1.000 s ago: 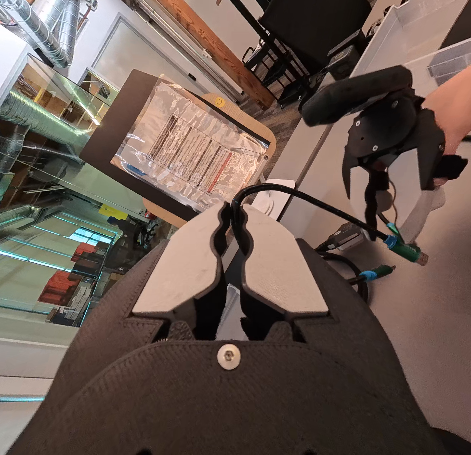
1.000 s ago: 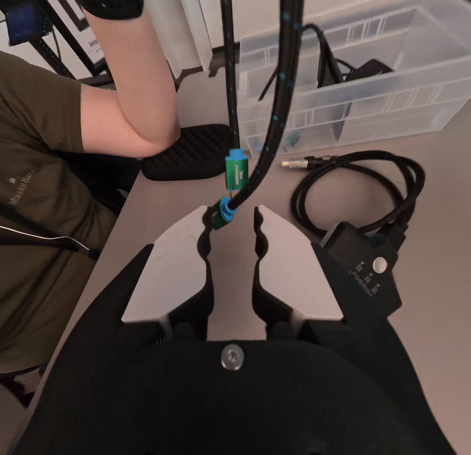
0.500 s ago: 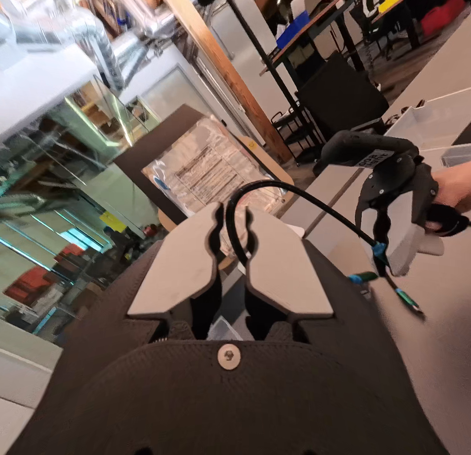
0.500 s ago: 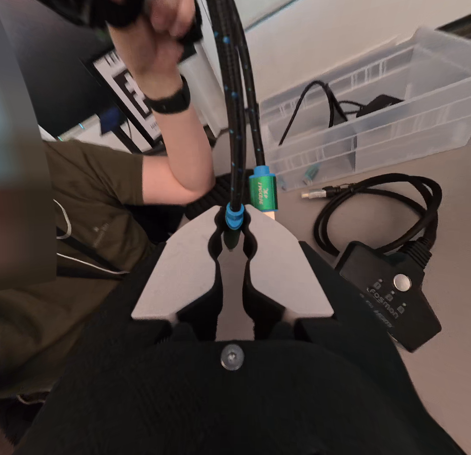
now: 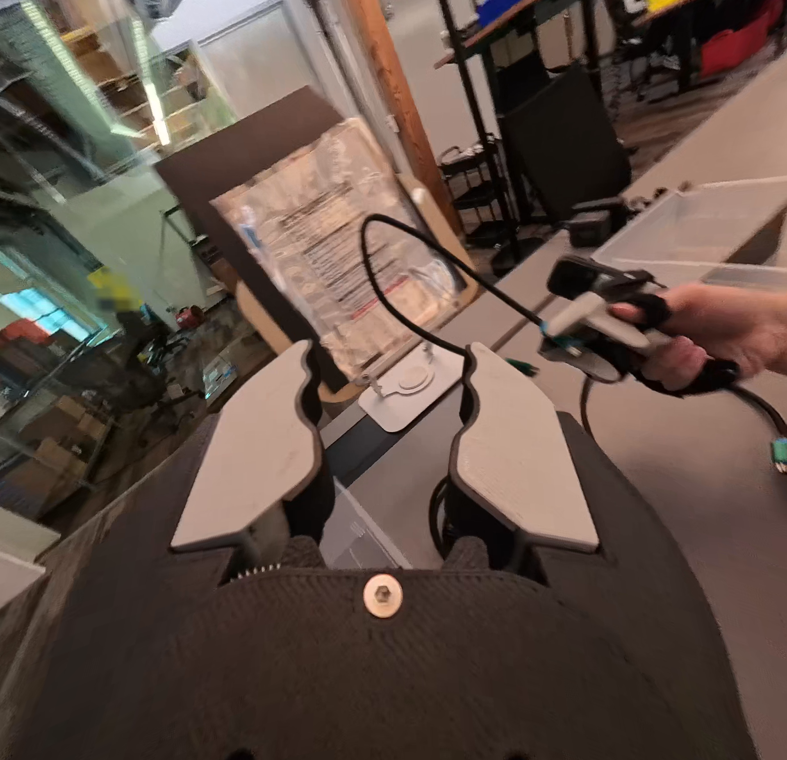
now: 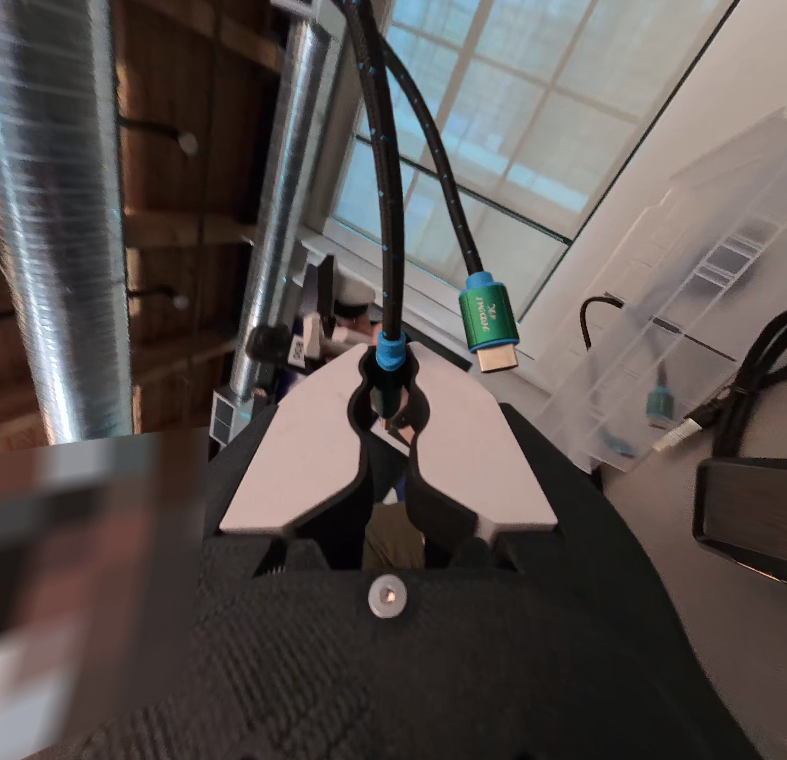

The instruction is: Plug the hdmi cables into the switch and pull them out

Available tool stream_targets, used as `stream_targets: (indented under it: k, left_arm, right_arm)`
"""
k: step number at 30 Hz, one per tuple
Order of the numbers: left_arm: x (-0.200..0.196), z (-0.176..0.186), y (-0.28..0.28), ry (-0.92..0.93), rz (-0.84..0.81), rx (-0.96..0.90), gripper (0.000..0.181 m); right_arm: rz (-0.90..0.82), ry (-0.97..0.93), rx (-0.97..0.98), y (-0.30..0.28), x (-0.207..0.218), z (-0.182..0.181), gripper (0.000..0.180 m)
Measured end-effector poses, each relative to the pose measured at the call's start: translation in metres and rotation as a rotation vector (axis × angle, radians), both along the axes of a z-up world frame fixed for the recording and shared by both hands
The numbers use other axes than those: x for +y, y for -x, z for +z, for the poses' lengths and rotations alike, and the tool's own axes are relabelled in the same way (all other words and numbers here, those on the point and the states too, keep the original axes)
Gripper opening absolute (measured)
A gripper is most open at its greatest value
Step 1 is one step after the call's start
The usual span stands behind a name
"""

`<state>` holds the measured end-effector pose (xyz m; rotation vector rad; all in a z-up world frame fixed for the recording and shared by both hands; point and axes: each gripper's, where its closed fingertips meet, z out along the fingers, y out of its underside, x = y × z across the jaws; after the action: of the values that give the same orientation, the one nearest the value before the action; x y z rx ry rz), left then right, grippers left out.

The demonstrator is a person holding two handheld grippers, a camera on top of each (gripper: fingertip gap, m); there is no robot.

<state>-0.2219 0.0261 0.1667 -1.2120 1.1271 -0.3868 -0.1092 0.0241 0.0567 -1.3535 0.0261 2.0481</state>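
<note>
Right wrist view shows my right gripper (image 6: 388, 358) clenched on 1 green plug (image 6: 386, 392) of the HDMI cable (image 6: 389, 245), left gripper (image 5: 387, 350) released, so I'd turn that plug squarely toward the black switch (image 6: 743, 507) on the table (image 6: 681, 590) before pushing.

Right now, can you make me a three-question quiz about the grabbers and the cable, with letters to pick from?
1. Where is the loose green plug?
A. hanging in the air
B. inside the clear bin
C. plugged into the switch

2. What colour is the collar on the held plug?
A. red
B. blue
C. yellow

3. How is the left gripper?
A. shut on a plug
B. shut on the cable
C. open

Answers: 1 A, it dangles from its cable beside the right gripper. 2 B, a blue ring sits at the fingertips. 3 C, its fingers stand wide apart.
</note>
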Motion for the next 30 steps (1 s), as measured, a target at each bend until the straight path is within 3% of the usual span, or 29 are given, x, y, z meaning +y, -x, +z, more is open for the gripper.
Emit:
stream_targets:
  k: [5, 8, 11, 19, 22, 25, 30]
  left_arm:
    - [-0.025, -0.058, -0.054, 0.052, -0.112, 0.254, 0.052]
    - [-0.028, -0.084, -0.084, 0.128, -0.159, 0.277, 0.034]
    - [-0.041, -0.102, -0.105, 0.300, -0.286, 0.259, 0.027]
    - [-0.056, -0.077, -0.118, 0.617, -0.519, -0.033, 0.028]
    - [-0.055, -0.069, -0.118, 0.633, -0.562, -0.115, 0.019]
    - [-0.056, -0.069, -0.120, 0.626, -0.580, -0.119, 0.028]
    - [-0.050, -0.069, -0.119, 0.478, -0.522, -0.094, 0.012]
  right_arm:
    - [0.005, -0.008, 0.129, 0.003, -0.005, 0.016, 0.012]
    - [0.000, -0.054, 0.169, 0.007, -0.012, 0.028, 0.012]
    - [-0.052, -0.150, 0.180, 0.006, -0.018, 0.042, 0.012]
    - [-0.215, -0.350, 0.227, -0.005, -0.030, 0.065, 0.012]
    - [-0.244, -0.396, 0.190, 0.000, -0.032, 0.065, 0.012]
    - [-0.266, -0.434, 0.093, 0.011, -0.032, 0.061, 0.012]
    - [-0.293, -0.480, 0.012, 0.016, -0.034, 0.061, 0.011]
